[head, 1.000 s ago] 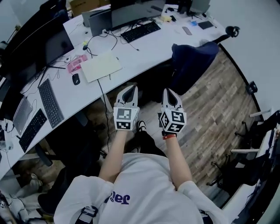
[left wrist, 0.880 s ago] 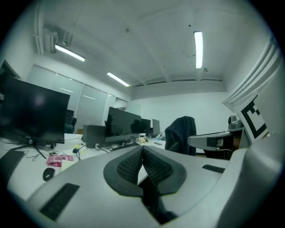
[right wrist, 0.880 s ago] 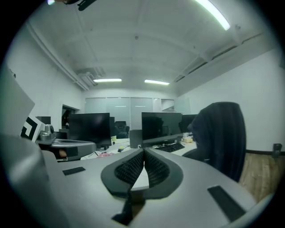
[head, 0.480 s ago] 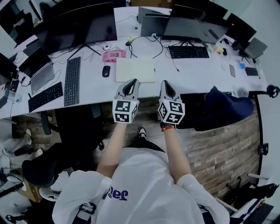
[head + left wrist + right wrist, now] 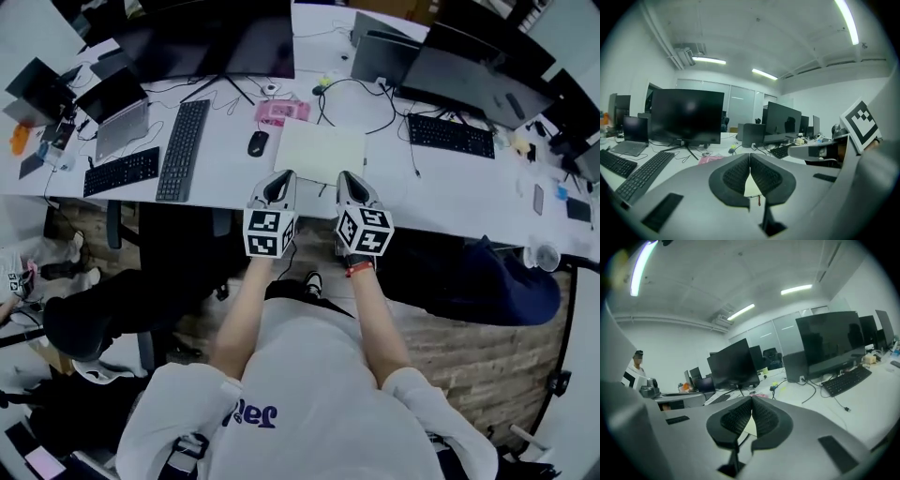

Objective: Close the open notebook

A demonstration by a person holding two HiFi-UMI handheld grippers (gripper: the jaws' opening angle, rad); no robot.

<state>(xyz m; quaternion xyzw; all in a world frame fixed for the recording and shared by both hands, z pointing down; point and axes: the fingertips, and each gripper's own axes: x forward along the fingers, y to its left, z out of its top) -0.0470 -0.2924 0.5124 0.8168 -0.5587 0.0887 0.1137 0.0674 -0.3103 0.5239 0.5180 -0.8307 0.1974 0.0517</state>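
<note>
the open notebook (image 5: 319, 150) lies on the desk (image 5: 450, 202) dead ahead, its width spanning across between my left tool (image 5: 283, 176) and right tool (image 5: 345, 176), both clenched empty, about equally near.

Ahead of the jaws stretches a white table (image 5: 225, 178). On it, just ahead and slightly left of them, lie a black mouse (image 5: 257, 142) and a pink item (image 5: 282, 111). Farther left are a long keyboard (image 5: 182, 137) and a shorter keyboard (image 5: 116, 172), with a laptop (image 5: 122, 127) beyond. A large monitor (image 5: 220, 42) stands well ahead. To the right lies a third keyboard (image 5: 450, 135). A dark chair (image 5: 487, 281) sits off the table's near edge, right of the jaws.
</note>
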